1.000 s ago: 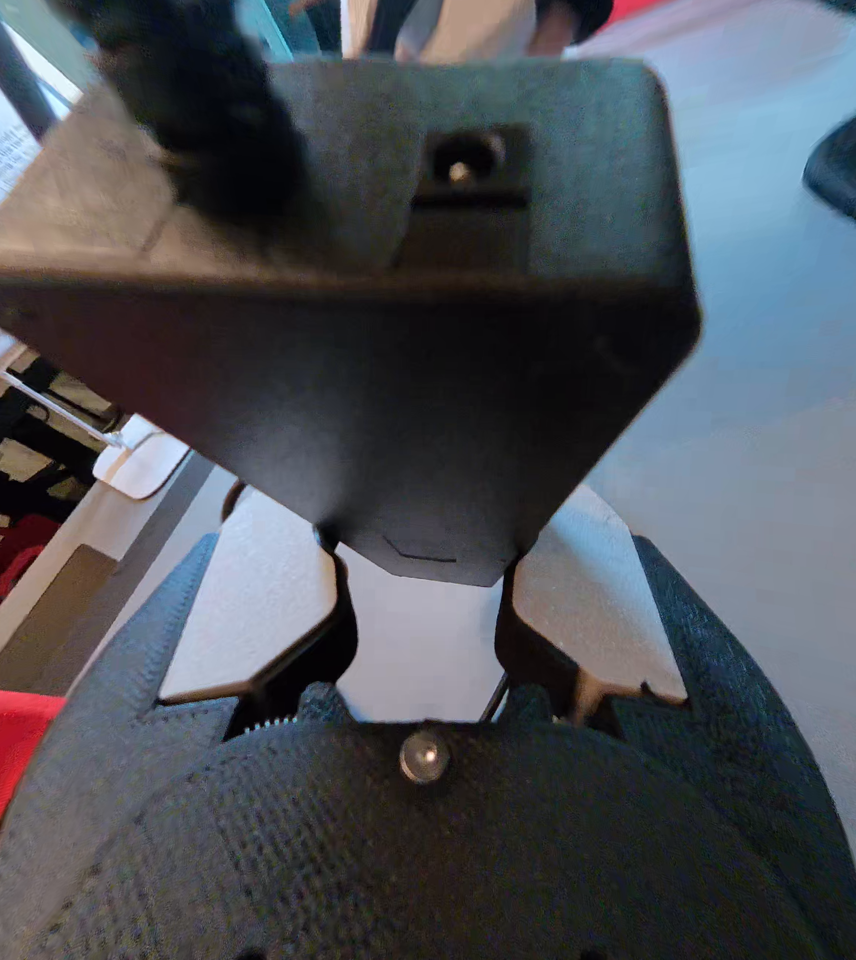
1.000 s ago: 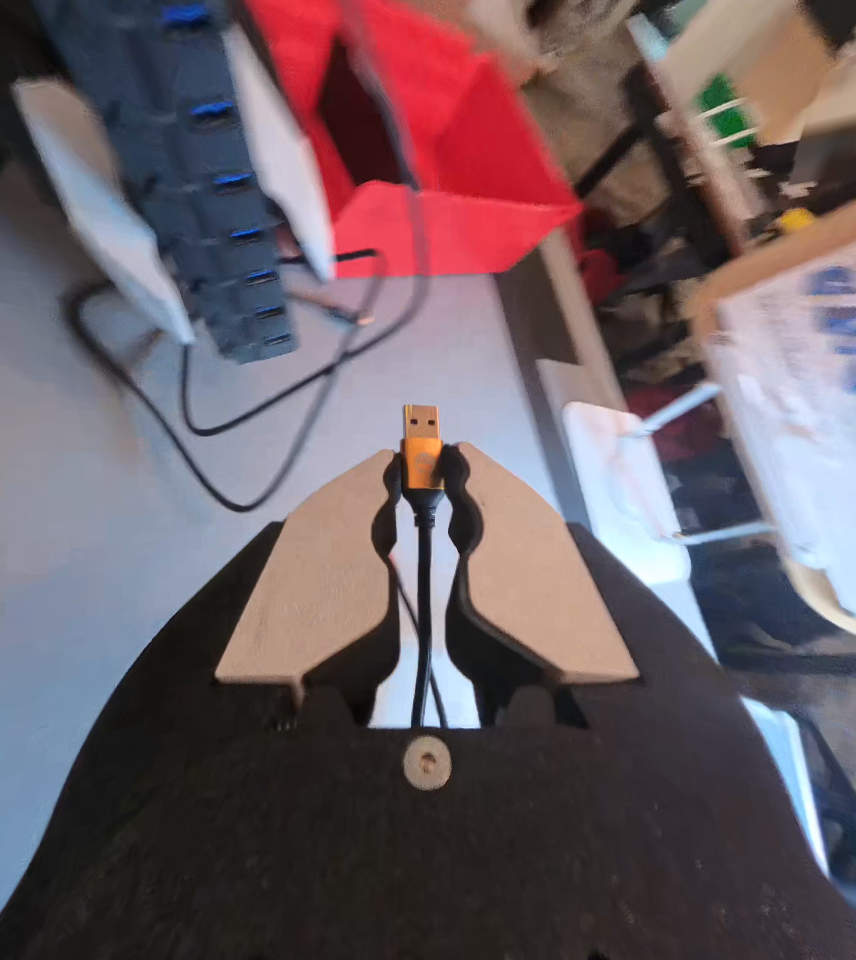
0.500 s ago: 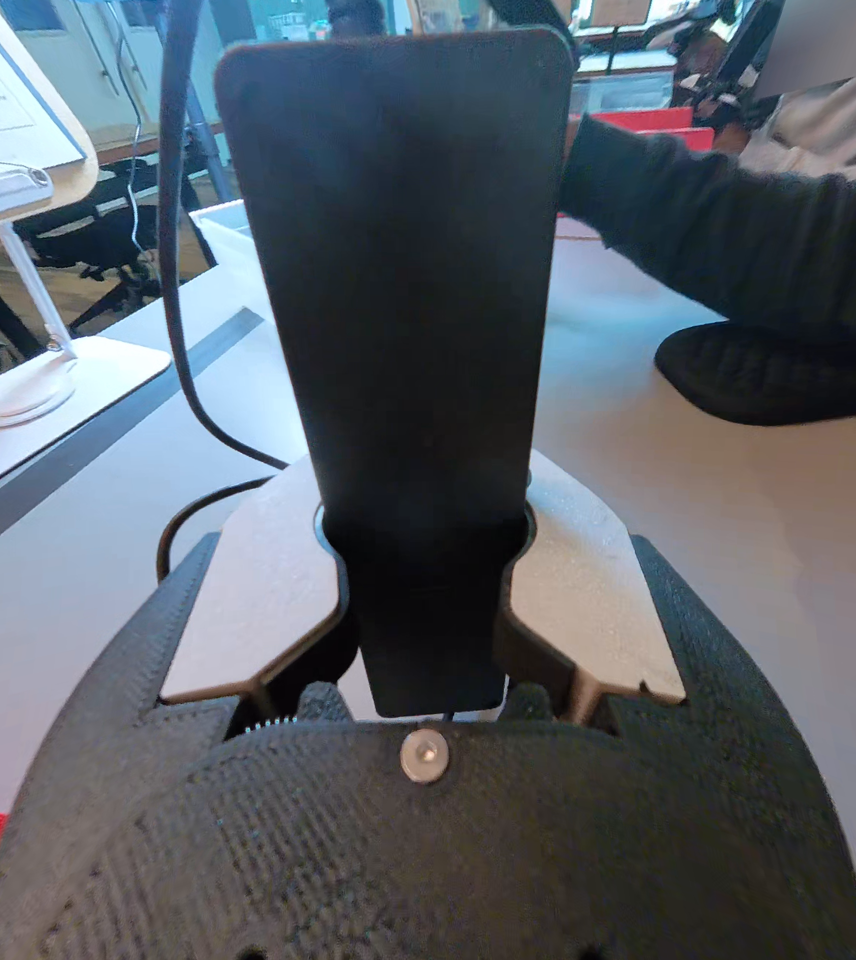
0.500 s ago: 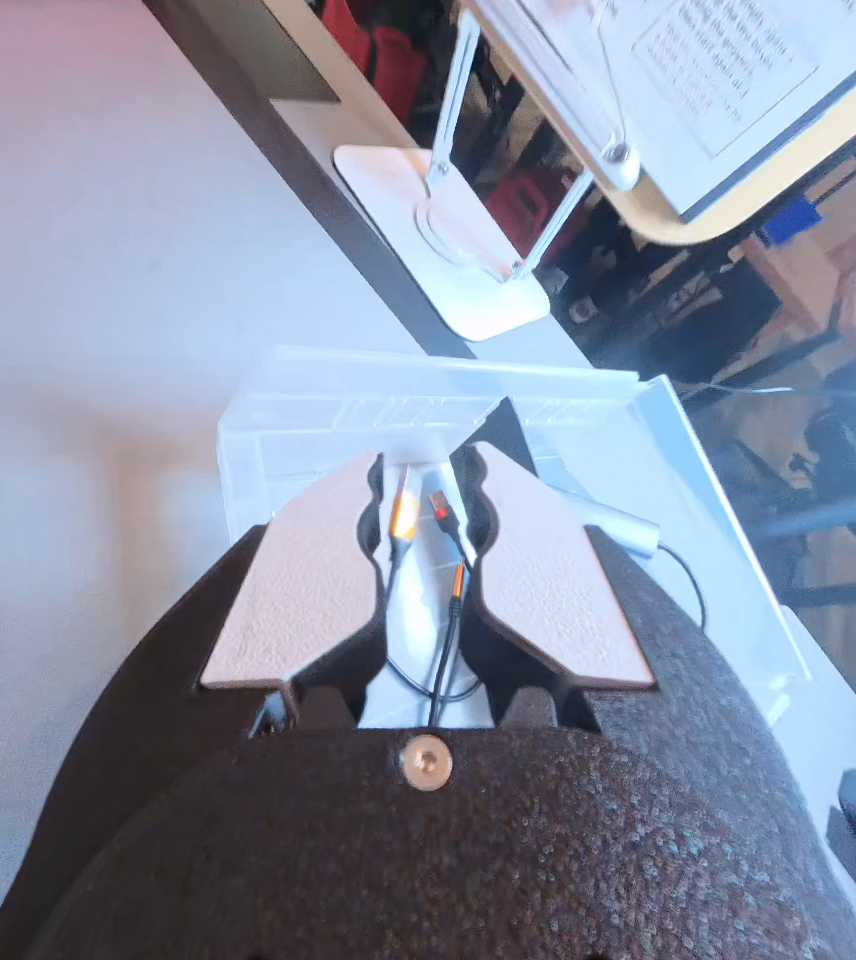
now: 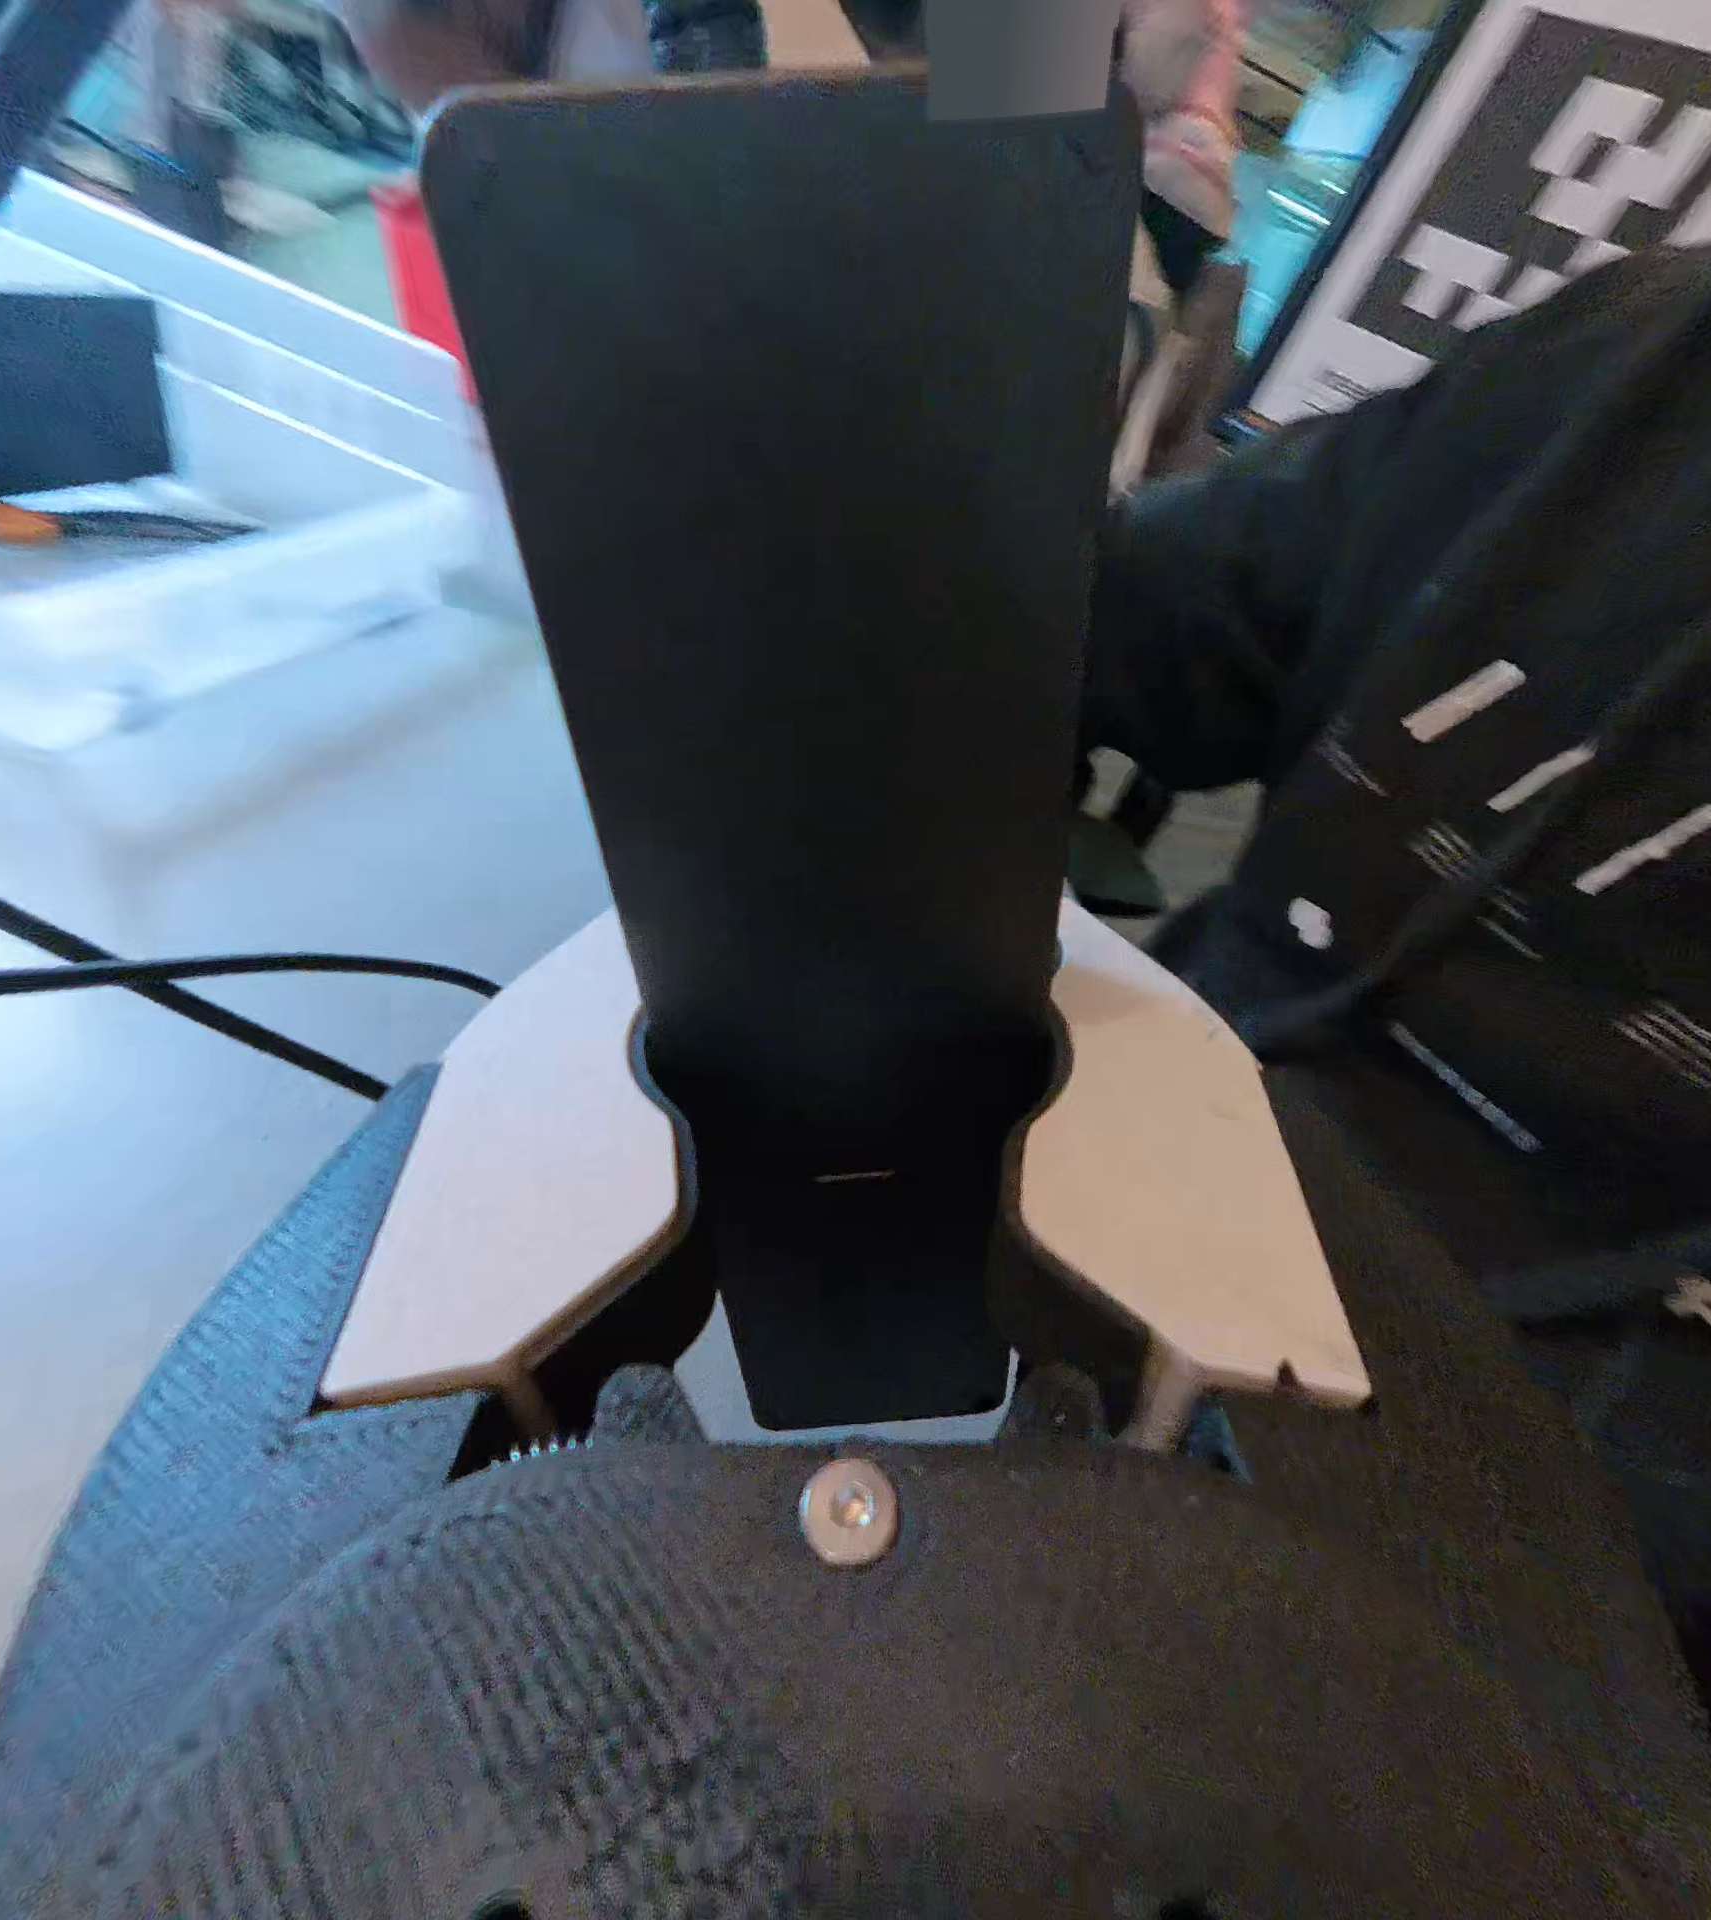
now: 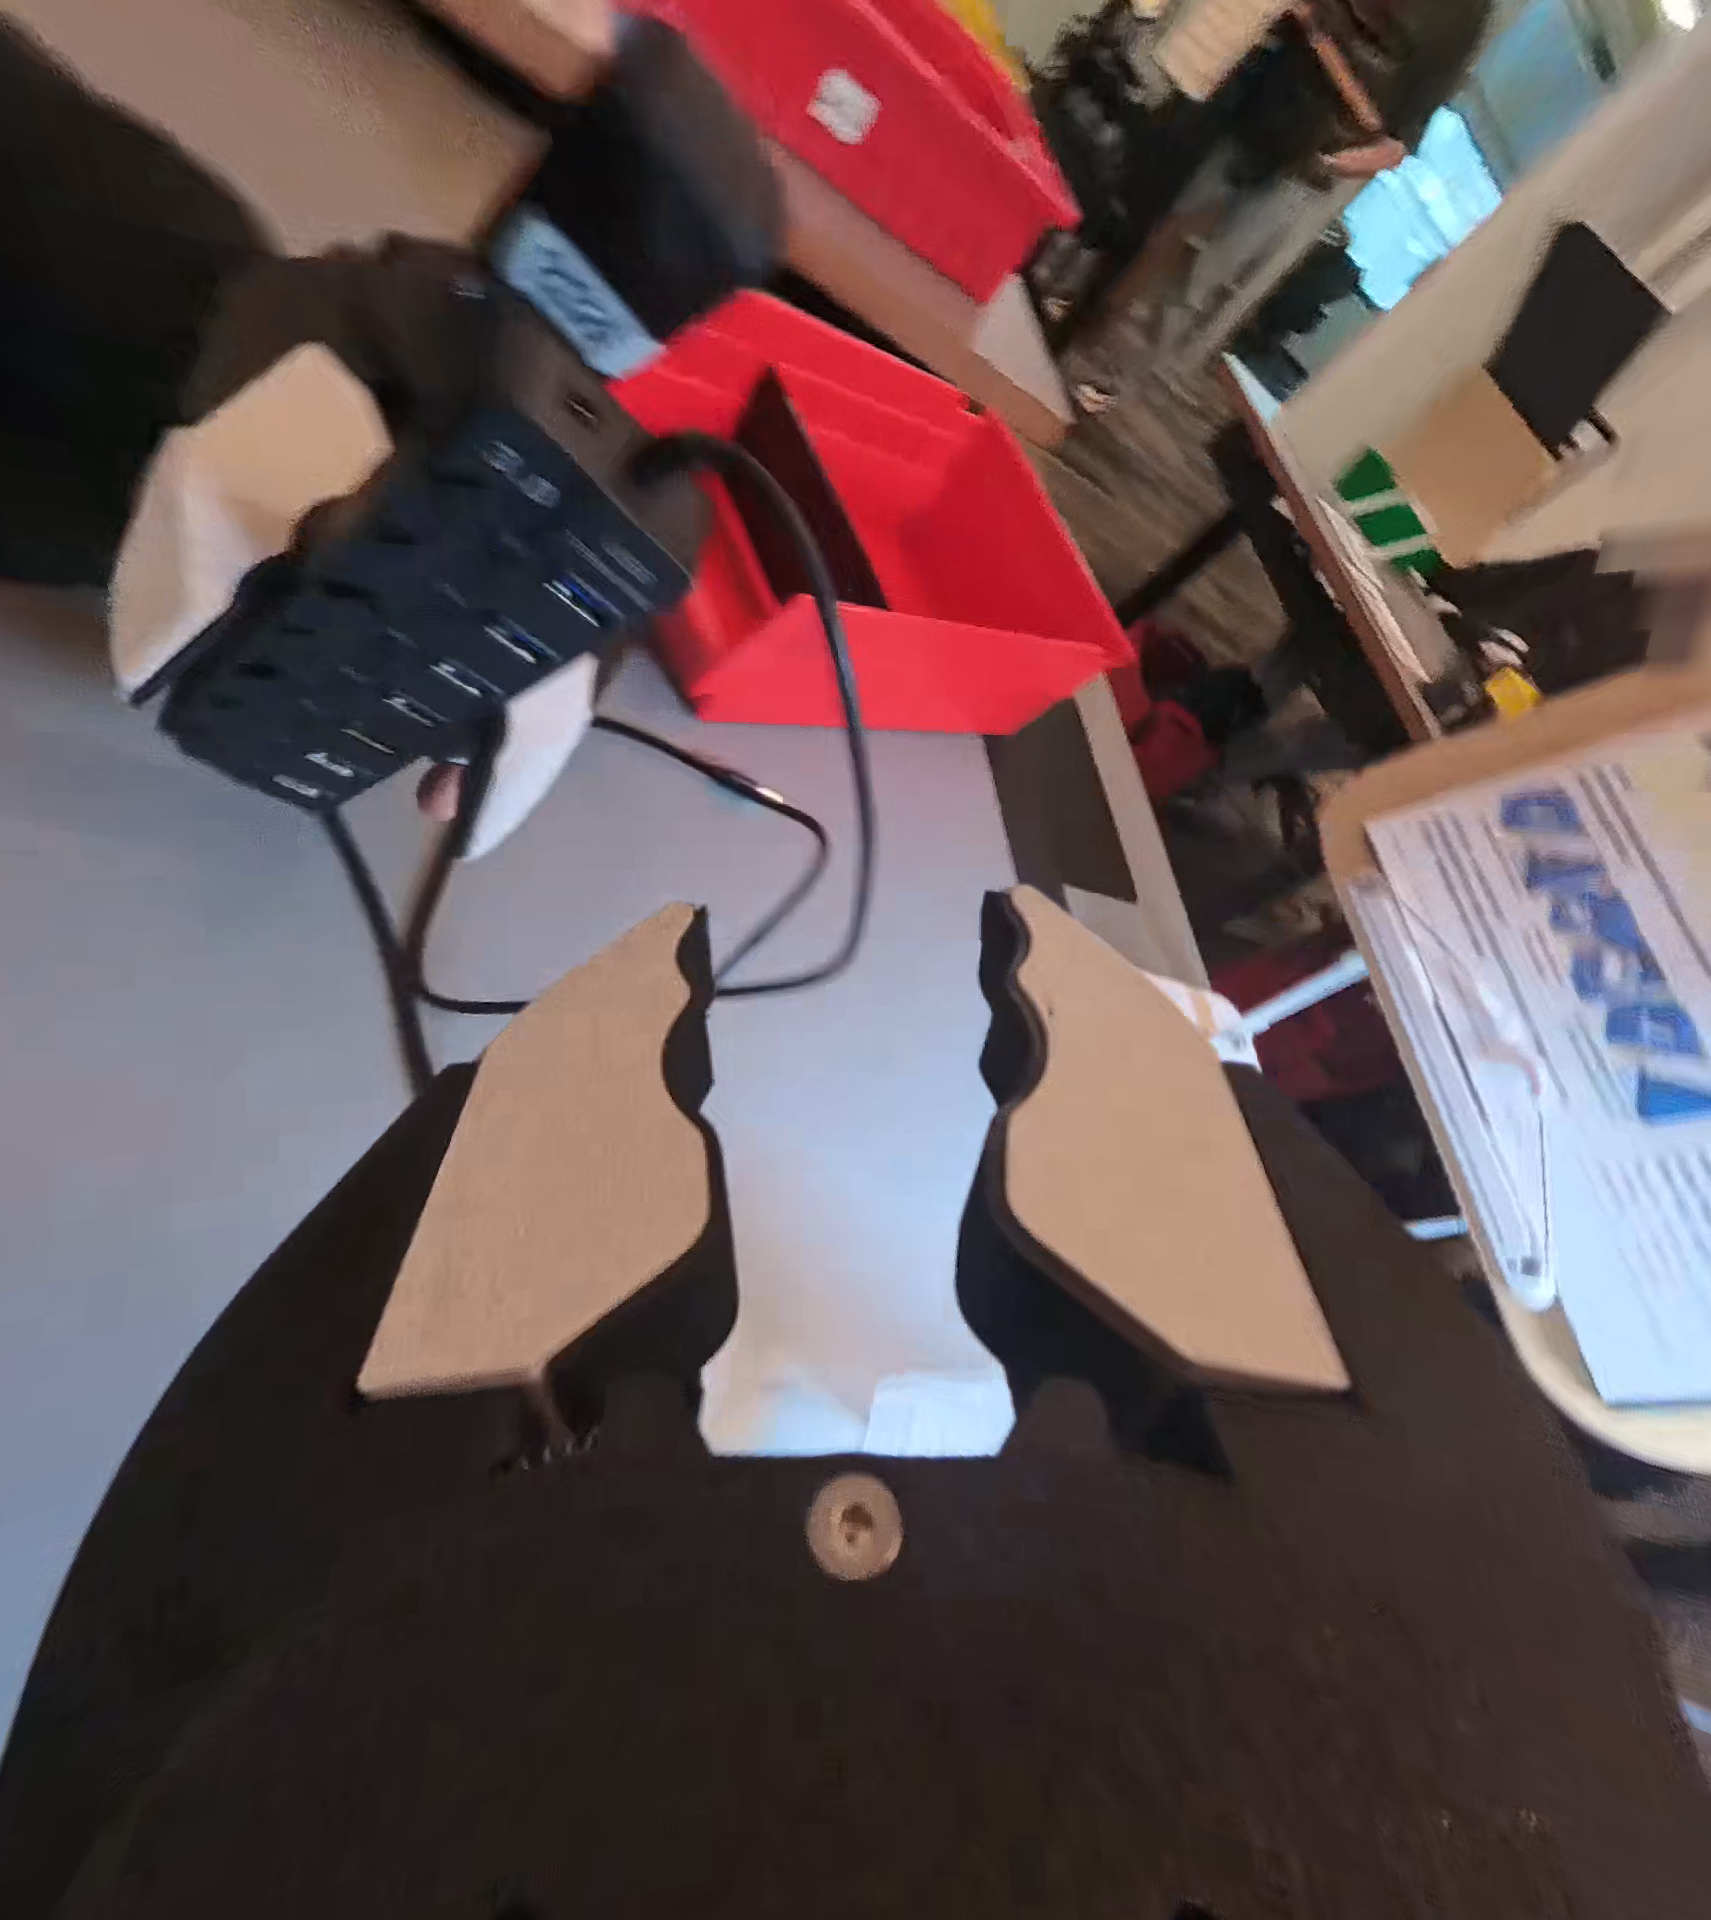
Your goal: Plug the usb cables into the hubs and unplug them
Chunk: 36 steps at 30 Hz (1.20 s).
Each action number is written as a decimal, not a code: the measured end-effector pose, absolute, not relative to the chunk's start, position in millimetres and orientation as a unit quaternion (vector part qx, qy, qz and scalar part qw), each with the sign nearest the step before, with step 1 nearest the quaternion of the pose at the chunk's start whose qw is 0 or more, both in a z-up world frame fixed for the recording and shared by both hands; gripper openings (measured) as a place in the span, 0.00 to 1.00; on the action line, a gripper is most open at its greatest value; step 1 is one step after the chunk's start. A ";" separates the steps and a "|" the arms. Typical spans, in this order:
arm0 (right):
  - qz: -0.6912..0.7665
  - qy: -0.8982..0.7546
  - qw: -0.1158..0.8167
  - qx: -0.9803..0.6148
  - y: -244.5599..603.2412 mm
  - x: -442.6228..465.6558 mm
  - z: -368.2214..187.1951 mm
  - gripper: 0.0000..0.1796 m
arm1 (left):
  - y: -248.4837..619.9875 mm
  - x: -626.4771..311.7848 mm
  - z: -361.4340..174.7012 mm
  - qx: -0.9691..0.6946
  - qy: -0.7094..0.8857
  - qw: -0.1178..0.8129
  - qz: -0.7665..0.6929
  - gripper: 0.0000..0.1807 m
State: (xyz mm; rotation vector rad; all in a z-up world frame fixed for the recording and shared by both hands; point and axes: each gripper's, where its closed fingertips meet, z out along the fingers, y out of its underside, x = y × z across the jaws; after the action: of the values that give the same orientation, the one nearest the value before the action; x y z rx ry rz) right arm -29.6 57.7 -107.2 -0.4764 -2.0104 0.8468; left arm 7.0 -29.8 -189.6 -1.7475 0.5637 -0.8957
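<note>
Right tongs (image 6: pixel 843 940) now gape empty, the orange plug gone from them, while left tongs (image 5: pixel 849 1049) stay clamped on the hub (image 5: pixel 789 520), so that cable's done, next one due.

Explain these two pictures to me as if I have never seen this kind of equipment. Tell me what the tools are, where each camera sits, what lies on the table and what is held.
There is no robot here: a person carries a hand-held gripper in each hand, and each has a camera looking forward along its two fingers.

In the left wrist view, the left hand-held gripper is shut on a black USB hub, seen from its plain back.

In the right wrist view, the right hand-held gripper is open and empty. Farther off, the same hub shows its row of ports.

On the white table lie loose black cables and a red bin. In the left view, a clear plastic box holds an orange-tipped cable.
</note>
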 end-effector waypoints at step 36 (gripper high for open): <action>0.406 -0.838 0.315 -0.185 15.4 40.0 -194.3 0.14 | -24.5 -134.1 -303.9 -0.964 -0.024 0.266 0.001 0.17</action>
State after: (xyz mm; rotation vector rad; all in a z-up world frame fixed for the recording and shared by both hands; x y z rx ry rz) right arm 40.0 15.4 -194.3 -0.4876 -2.2071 1.0683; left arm -134.1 -24.5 -303.9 -2.6014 -0.0637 0.0030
